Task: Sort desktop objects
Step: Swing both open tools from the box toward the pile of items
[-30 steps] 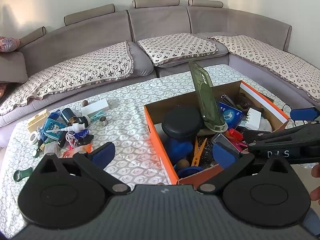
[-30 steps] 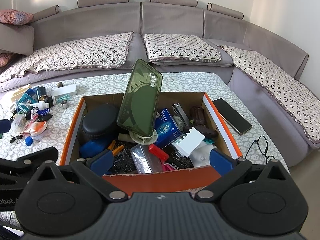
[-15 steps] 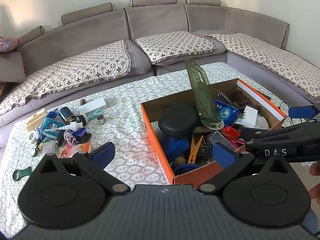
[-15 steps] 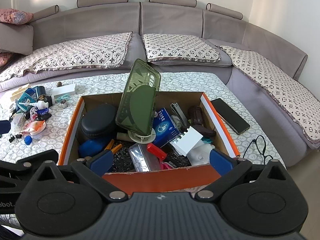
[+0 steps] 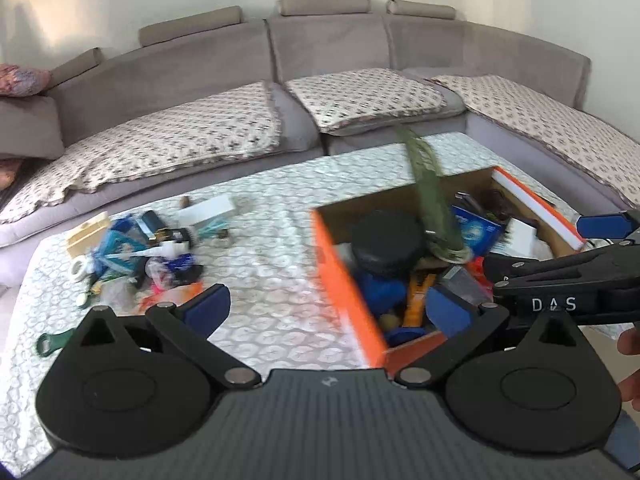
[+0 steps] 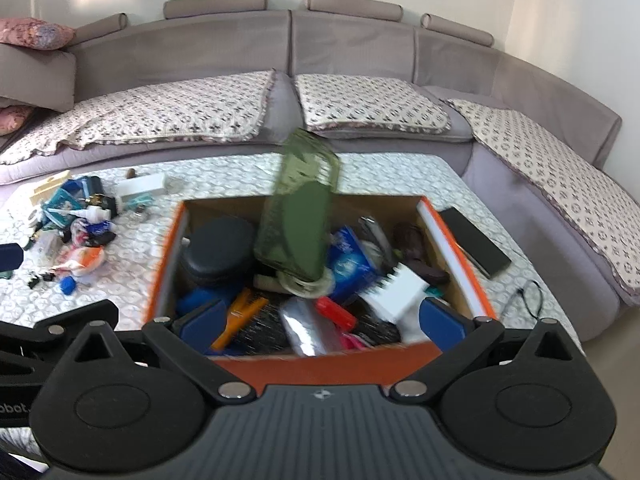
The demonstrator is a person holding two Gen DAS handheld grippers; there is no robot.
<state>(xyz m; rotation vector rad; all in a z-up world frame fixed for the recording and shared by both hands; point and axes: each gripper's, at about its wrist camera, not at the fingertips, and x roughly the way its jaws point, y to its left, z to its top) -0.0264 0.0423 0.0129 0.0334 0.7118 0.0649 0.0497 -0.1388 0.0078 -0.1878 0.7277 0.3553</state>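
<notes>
An orange cardboard box (image 6: 320, 360) full of small items stands on the table; it also shows in the left wrist view (image 5: 340, 280). Inside are a green phone case (image 6: 298, 216) standing upright, a black round case (image 6: 218, 252), a blue packet (image 6: 352, 264), a white comb-like block (image 6: 396, 292) and a red tube (image 6: 336, 312). A pile of loose small items (image 5: 136, 256) lies at the table's left. My left gripper (image 5: 324, 308) is open and empty above the table beside the box. My right gripper (image 6: 320, 316) is open and empty over the box's near edge.
A black phone (image 6: 474, 240) and a black cable (image 6: 528, 296) lie on the table right of the box. A green bottle opener (image 5: 52, 342) lies at the near left. A grey sofa (image 6: 320, 80) curves around the table's back and right.
Both views have shifted and blurred: both grippers are moving, the right one closer to the box. Nothing has been picked up.
</notes>
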